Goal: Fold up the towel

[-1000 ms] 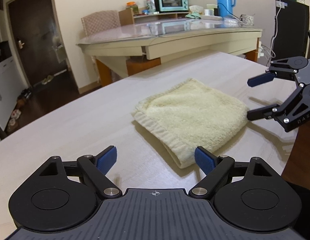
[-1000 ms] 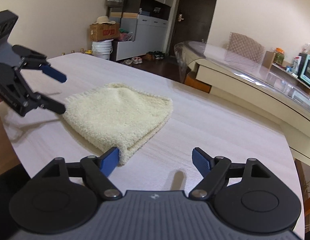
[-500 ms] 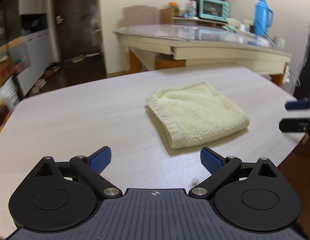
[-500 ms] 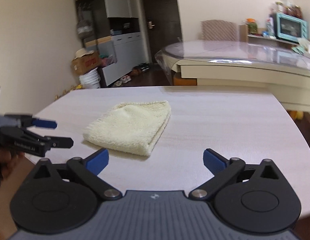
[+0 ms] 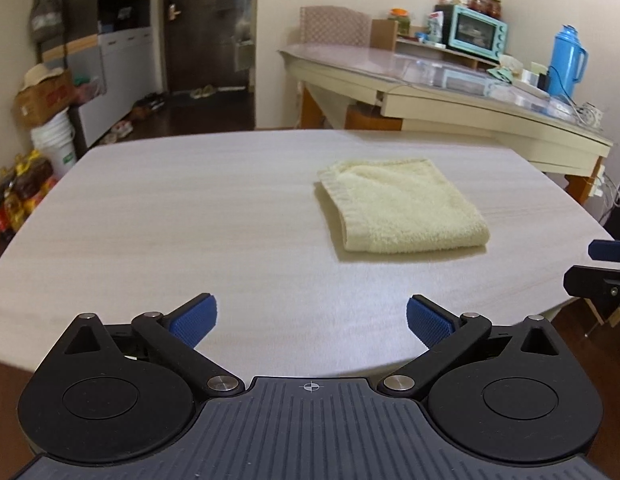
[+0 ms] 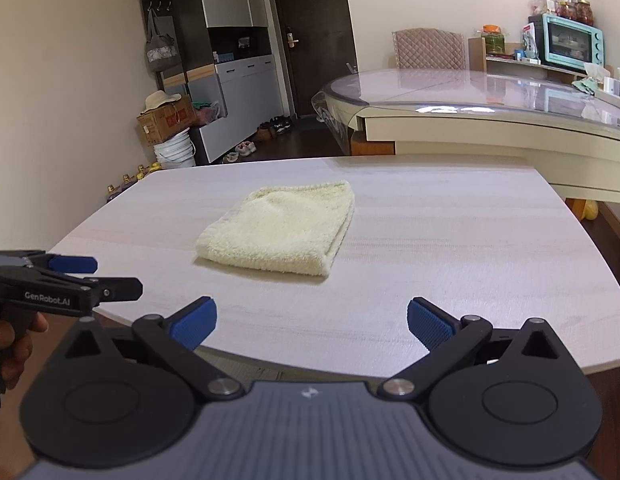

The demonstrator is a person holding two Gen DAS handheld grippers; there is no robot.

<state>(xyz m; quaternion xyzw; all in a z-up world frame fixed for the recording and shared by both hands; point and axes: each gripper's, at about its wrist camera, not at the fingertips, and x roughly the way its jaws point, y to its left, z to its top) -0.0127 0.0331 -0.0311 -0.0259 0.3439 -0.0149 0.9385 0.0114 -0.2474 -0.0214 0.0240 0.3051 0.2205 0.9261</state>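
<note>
A pale yellow towel (image 5: 402, 208) lies folded into a thick square on the light wooden table (image 5: 189, 216), right of centre in the left wrist view and centre-left (image 6: 281, 232) in the right wrist view. My left gripper (image 5: 312, 320) hangs open over the table's near edge, well short of the towel, with nothing between its blue pads. The right gripper (image 6: 312, 320) is open too, back over the near edge, empty. Each gripper shows at the other view's side: the right one (image 5: 590, 268) at the right edge, the left one (image 6: 109, 276) at the left, held by a hand.
A second, glass-topped table (image 6: 490, 120) stands behind, carrying a teal oven (image 5: 478, 34) and a blue flask (image 5: 564, 62). Cabinets, a cardboard box (image 6: 165, 120), a white bucket and shoes line the far left wall. The wooden table's rounded edge (image 6: 350, 364) runs just ahead of my fingers.
Both grippers have drawn back from the towel to the table's near edge, rolled level and opened wider. The folded towel stays where it was.
</note>
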